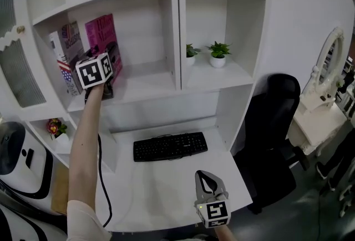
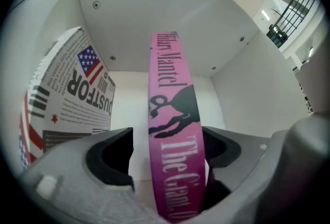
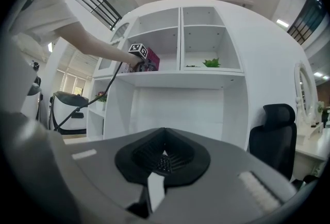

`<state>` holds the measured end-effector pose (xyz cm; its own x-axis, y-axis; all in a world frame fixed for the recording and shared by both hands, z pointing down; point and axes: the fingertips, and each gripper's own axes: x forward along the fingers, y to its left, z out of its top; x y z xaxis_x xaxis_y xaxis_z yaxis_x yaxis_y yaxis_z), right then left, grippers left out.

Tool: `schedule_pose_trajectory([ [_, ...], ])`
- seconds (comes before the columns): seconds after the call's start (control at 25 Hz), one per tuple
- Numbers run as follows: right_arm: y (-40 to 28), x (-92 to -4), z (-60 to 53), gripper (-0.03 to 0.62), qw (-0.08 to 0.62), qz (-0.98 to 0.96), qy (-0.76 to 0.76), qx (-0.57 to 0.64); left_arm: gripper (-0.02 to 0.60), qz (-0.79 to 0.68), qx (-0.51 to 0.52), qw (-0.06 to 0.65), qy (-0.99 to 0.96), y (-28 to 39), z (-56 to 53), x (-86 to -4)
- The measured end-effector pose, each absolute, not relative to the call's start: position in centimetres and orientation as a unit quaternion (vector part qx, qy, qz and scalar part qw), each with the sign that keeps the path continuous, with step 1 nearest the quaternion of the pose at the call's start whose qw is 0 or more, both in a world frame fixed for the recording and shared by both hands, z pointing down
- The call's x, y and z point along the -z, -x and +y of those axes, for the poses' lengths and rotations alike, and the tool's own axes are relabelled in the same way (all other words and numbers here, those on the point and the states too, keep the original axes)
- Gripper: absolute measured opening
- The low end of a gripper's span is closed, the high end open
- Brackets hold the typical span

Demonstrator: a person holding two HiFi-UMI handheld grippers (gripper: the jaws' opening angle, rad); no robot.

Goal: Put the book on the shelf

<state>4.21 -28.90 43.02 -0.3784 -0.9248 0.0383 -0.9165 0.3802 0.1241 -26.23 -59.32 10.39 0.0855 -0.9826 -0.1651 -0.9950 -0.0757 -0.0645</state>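
A pink book [image 1: 102, 35] stands upright on the left shelf [image 1: 150, 82], beside a white book with a flag print [image 1: 69, 51]. My left gripper [image 1: 108, 76] reaches into that compartment. In the left gripper view the pink book's spine [image 2: 172, 130] runs between the jaws of the left gripper [image 2: 170, 152], and a gap shows on each side of it, so the gripper is open. The flag-print book [image 2: 67, 99] leans at the left. My right gripper [image 1: 206, 179] hangs low over the desk, shut and holding nothing; its jaws [image 3: 162, 161] meet.
A black keyboard [image 1: 170, 146] lies on the white desk [image 1: 166, 190]. Two small potted plants [image 1: 217, 52] stand in the right compartment. A black office chair [image 1: 272, 140] is at the desk's right. Flowers [image 1: 55, 126] sit on a low shelf at the left.
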Motion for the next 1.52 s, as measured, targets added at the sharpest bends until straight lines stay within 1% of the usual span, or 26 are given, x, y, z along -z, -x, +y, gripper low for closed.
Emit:
schedule_pose_trajectory([
  [0.08,-4.1,-43.2,-28.9,0.005,0.050,-0.833,-0.549,0.036,0.397,0.677,-0.051,0.090,0.729,26.3,-58.7,-10.2],
  [0.28,-2.7,-43.2,-28.0,0.005,0.055,-0.847,-0.527,0.039,0.397,0.668,-0.073,0.139,0.727,25.2,-54.5,-7.7],
  [0.44,-1.8,-43.2,-27.4,0.005,0.057,-0.858,-0.509,0.046,0.393,0.642,-0.096,0.205,0.732,23.0,-49.2,-5.7],
  [0.52,-1.7,-43.0,-27.3,0.005,0.053,-0.861,-0.504,0.049,0.362,0.616,-0.105,0.244,0.742,21.1,-45.8,-5.6],
  [0.6,-1.6,-43.0,-27.3,0.005,0.051,-0.863,-0.501,0.049,0.360,0.586,-0.104,0.273,0.755,19.1,-42.4,-6.4],
  [0.72,-1.1,-42.7,-27.3,0.005,0.044,-0.866,-0.496,0.045,0.324,0.557,-0.102,0.301,0.767,16.8,-37.7,-8.3],
  [0.84,-0.7,-43.2,-27.0,0.005,0.044,-0.870,-0.489,0.044,0.264,0.540,-0.109,0.287,0.784,15.9,-33.2,-11.4],
  [0.92,-0.3,-43.7,-26.8,0.005,0.050,-0.876,-0.479,0.039,0.200,0.549,-0.110,0.283,0.779,16.0,-30.6,-13.8],
  [1.0,0.1,-43.8,-26.7,0.005,0.054,-0.880,-0.471,0.037,0.160,0.571,-0.101,0.287,0.763,16.4,-28.8,-16.1],
  [1.08,0.5,-43.8,-26.6,0.005,0.054,-0.882,-0.466,0.038,0.102,0.598,-0.095,0.284,0.744,17.1,-27.4,-18.4],
  [1.12,0.6,-43.9,-26.5,0.005,0.055,-0.883,-0.464,0.039,0.068,0.610,-0.091,0.278,0.736,17.4,-26.8,-19.6],
  [1.24,0.9,-44.2,-26.3,0.005,0.054,-0.886,-0.459,0.037,-0.002,0.642,-0.071,0.256,0.719,18.0,-25.6,-23.4],
  [1.36,1.2,-44.2,-26.2,0.005,0.054,-0.887,-0.457,0.038,-0.002,0.664,-0.053,0.238,0.707,18.2,-24.9,-27.3],
  [1.52,1.8,-44.6,-25.7,0.005,0.056,-0.891,-0.448,0.039,-0.002,0.684,-0.036,0.183,0.705,17.9,-23.6,-33.7],
])
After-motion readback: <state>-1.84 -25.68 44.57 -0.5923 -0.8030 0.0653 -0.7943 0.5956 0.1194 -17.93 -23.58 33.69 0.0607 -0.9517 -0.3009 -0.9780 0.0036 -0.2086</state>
